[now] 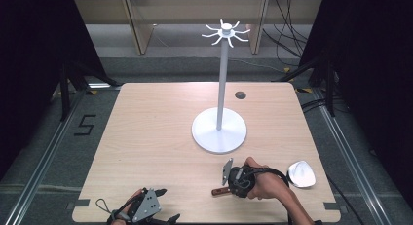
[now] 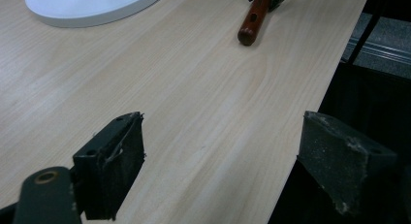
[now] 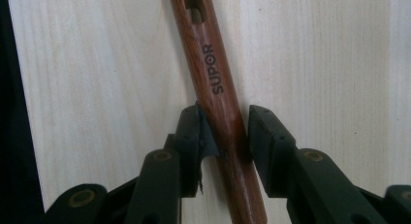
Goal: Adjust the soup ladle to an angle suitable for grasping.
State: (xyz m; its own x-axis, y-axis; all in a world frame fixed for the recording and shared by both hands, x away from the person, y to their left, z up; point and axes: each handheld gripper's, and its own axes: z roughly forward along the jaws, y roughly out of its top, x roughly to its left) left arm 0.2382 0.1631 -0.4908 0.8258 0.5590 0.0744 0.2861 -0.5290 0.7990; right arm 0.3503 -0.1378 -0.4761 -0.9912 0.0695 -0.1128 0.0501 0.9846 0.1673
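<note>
- Lying flat near the front edge of the wooden table (image 1: 160,137), the brown wooden handle (image 3: 213,83) marked SUPOR runs lengthwise between the right gripper (image 3: 224,132) pads; jaws nearly closed, pressing it on both sides
- left gripper (image 2: 220,161) gapes wide, holding nothing, well apart to the handle's left
- white hook stand (image 1: 219,130) sits beyond; right hand is nearer

Handle (image 1: 217,191) on table (image 1: 146,137), before stand base (image 1: 219,130); spoon head (image 1: 301,174) right of it.
</note>
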